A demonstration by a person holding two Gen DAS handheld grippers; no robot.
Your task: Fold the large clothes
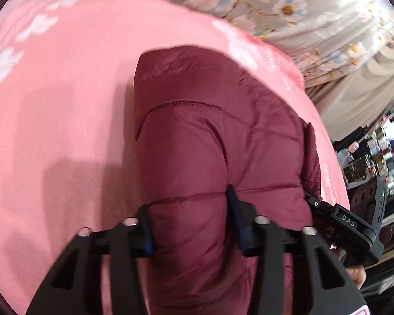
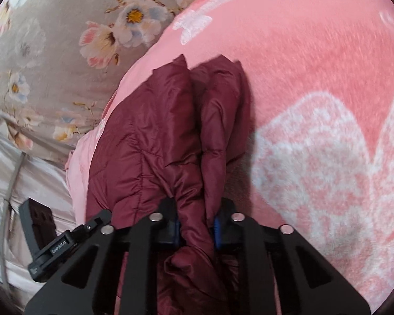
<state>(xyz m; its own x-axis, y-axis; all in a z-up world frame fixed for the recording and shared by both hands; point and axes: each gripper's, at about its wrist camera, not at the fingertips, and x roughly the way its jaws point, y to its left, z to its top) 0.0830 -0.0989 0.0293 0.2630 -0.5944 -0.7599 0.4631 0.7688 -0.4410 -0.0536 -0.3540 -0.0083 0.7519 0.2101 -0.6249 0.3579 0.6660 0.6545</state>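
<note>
A maroon quilted puffer jacket (image 1: 210,131) lies on a pink fleece blanket (image 1: 65,105). My left gripper (image 1: 191,231) is shut on a thick padded fold of the jacket, which bulges between its fingers. The jacket also shows in the right wrist view (image 2: 157,136), bunched into folds. My right gripper (image 2: 195,229) is shut on a gathered bunch of the jacket. The right gripper's body shows at the right edge of the left wrist view (image 1: 354,225), close beside the jacket.
The pink blanket (image 2: 315,92) with white flower patterns covers the bed. A beige floral sheet (image 1: 289,8) lies beyond its edge, also in the right wrist view (image 2: 52,52). Cluttered shelves (image 1: 375,152) stand at far right. A grey cord (image 2: 10,189) hangs at left.
</note>
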